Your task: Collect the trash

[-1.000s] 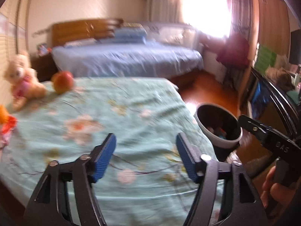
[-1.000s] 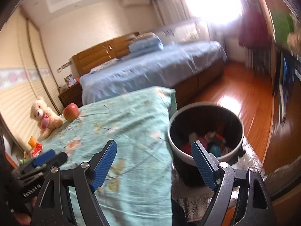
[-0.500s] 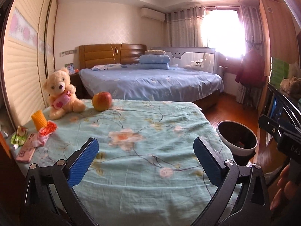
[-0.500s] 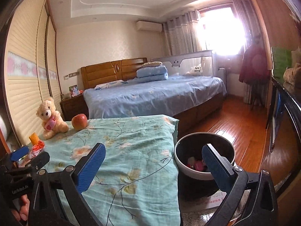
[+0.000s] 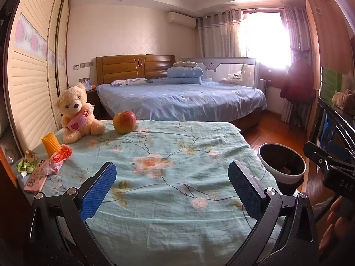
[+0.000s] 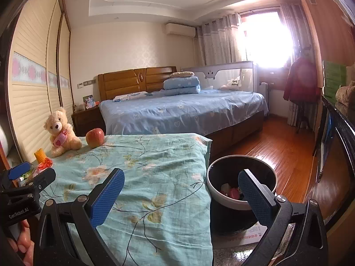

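Both grippers, left [image 5: 172, 190] and right [image 6: 180, 194], have jaws wide apart, nothing between. Remaining wrappers [image 5: 58, 158] lie at tabletop's left edge; bin [image 6: 241, 186] on floor at right. Approach low with left; skip the phone [image 5: 35, 178].

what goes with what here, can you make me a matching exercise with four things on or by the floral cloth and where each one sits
Things:
1. teddy bear
2. apple
3. trash bin
4. red wrapper

Places:
A. on the floor off the cloth's right edge
B. just right of the bear
C. far left corner, by the wardrobe
D. left edge, in front of the yellow corn piece

Pairs: 1-C, 2-B, 3-A, 4-D
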